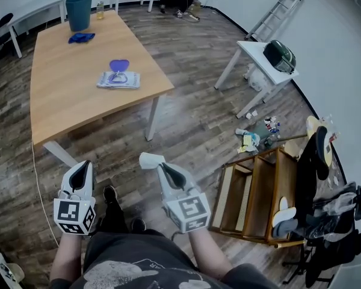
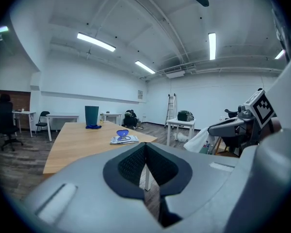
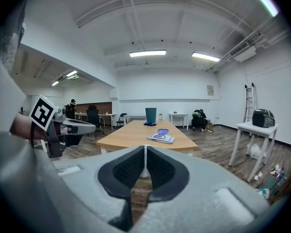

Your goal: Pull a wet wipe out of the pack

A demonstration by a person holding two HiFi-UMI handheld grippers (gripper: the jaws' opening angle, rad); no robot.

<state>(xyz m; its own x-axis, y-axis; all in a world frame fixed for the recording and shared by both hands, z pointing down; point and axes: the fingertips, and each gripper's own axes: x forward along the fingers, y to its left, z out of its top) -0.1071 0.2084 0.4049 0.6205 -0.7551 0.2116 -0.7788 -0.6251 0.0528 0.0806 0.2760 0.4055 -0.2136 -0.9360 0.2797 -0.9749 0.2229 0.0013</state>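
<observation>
1. step in hand: the pull looks done. the white wet wipe is clear of the pack and pinched at the tip of the right hand-held gripper, whose jaws are closed on it. it hangs over the wood floor, well apart from the bench.
2. left hand-held gripper: jaws pressed together with nothing between them. it is level with the right one and also off the bench.
3. the pack lies flat near the bench's near right corner with its blue lid flipped up. whether another wipe pokes out is too small to tell.
4. next move, as judged: nothing is left to extract. what could follow is setting the wipe down or shutting the lid. either calls for stepping up to the bench while the pinch holds, since a limp damp sheet can slip.
5. containers: a teal bin stands upright at the bench's far end, contents hidden. a blue item lies just beside it, outside.
</observation>
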